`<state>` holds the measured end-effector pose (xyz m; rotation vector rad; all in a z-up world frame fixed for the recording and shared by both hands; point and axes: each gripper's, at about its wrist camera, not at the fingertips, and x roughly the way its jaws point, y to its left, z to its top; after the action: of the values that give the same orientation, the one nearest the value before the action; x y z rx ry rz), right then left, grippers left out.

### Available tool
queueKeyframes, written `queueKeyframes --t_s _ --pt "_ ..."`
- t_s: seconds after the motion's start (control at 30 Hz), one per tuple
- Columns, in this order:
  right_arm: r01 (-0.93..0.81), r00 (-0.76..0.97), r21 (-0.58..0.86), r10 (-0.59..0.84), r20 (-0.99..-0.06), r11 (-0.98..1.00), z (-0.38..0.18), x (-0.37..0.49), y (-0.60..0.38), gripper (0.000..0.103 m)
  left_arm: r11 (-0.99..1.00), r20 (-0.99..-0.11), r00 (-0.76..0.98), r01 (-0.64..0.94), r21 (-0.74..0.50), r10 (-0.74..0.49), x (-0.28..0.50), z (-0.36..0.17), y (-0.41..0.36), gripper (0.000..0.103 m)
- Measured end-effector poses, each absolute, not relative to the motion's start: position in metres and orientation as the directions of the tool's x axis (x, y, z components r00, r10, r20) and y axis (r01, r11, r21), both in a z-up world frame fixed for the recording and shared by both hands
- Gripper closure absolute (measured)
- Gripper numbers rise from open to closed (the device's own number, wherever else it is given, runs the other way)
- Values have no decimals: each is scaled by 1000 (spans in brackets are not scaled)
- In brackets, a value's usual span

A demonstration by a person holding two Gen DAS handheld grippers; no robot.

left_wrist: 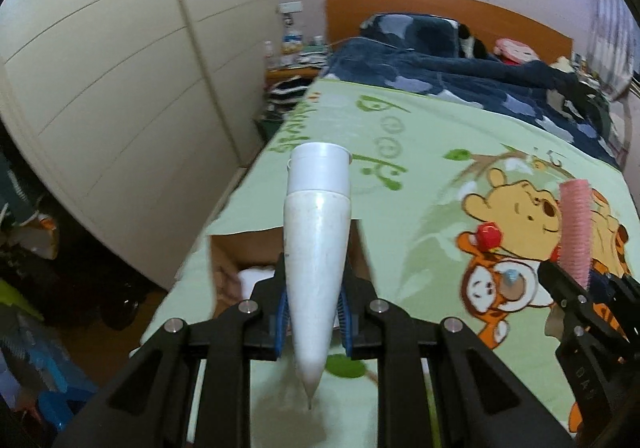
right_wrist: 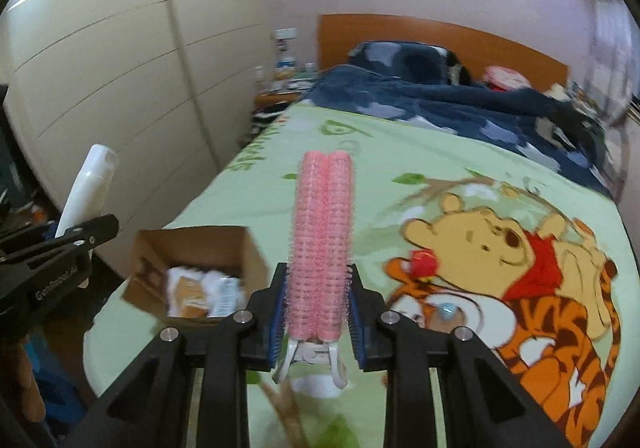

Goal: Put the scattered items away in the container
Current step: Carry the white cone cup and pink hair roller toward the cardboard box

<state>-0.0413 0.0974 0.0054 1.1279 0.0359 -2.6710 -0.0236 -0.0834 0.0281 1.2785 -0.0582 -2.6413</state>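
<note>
My left gripper (left_wrist: pixel 314 308) is shut on a white tube (left_wrist: pixel 316 248) with a white cap, which points away from me, high above the bed. The tube (right_wrist: pixel 86 188) and the left gripper (right_wrist: pixel 60 252) also show at the left edge of the right wrist view. My right gripper (right_wrist: pixel 318 302) is shut on a pink hair roller clip (right_wrist: pixel 324 236) with a white clip end; the roller (left_wrist: pixel 576 228) shows in the left view too. An open cardboard box (right_wrist: pixel 148 248) with several packets inside sits on the bed's near left corner, below both grippers; the box (left_wrist: pixel 240 248) lies behind the tube.
A green cartoon blanket (right_wrist: pixel 400 176) covers the bed, with a small red object (right_wrist: pixel 424 262) and a small blue-topped object (right_wrist: pixel 446 310) lying on it. A dark blue duvet (right_wrist: pixel 440 100) is bunched at the headboard. A white wardrobe (right_wrist: pixel 100 68) stands left, with floor clutter below.
</note>
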Motion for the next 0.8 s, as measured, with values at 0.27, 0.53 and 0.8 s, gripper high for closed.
queueKeyframes --t_s 0.27,0.53,0.8 --pt "413 -645 47 -328 -691 -910 18 -34 14 77 -949 -772 -571 284 133 -279 -17 22 -135 82" --pt "482 -593 57 -373 -714 -874 4 -41 -26 77 -930 -801 -515 342 134 -305 -18 1 -167 82" --pt "494 -544 67 -368 -754 -867 -15 -43 -39 77 -938 -849 -459 327 115 -264 -21 -25 -172 82"
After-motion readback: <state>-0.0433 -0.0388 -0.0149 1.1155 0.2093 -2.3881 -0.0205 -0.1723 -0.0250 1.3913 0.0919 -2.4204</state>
